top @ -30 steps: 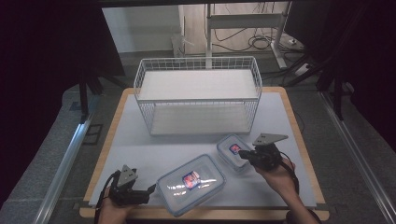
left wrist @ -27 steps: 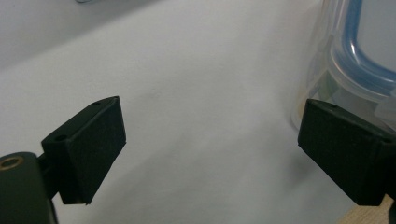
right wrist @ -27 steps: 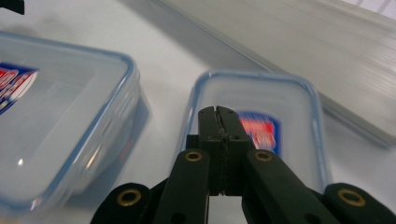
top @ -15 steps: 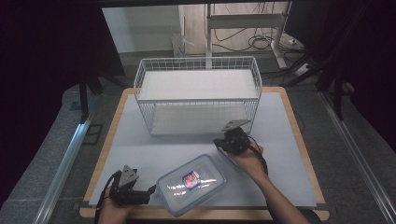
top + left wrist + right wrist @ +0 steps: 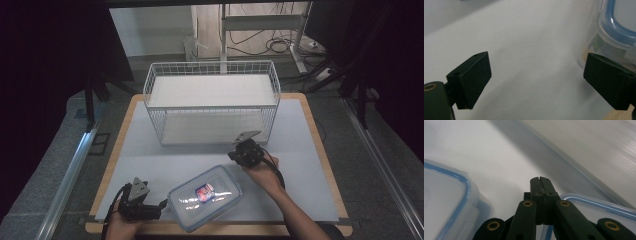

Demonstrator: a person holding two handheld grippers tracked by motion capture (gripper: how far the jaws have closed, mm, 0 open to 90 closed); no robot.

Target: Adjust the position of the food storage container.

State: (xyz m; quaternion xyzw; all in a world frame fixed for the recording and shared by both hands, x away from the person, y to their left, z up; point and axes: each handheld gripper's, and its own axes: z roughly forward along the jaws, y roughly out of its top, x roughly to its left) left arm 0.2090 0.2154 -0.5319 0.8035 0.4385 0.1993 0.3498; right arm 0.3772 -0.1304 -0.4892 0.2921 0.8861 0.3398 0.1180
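We find the left gripper (image 5: 150,210) nearest the table's front edge, jaws spread wide, just left of the large clear rectangular plastic container with a blue-sealed lid (image 5: 205,197). Beyond that large container, the right gripper (image 5: 237,156) has its jaws pressed together on the rim of a smaller clear blue-sealed plastic container (image 5: 599,207). Farther back stands the white wire two-tier basket rack (image 5: 212,102), on the pale grey table mat (image 5: 300,150).
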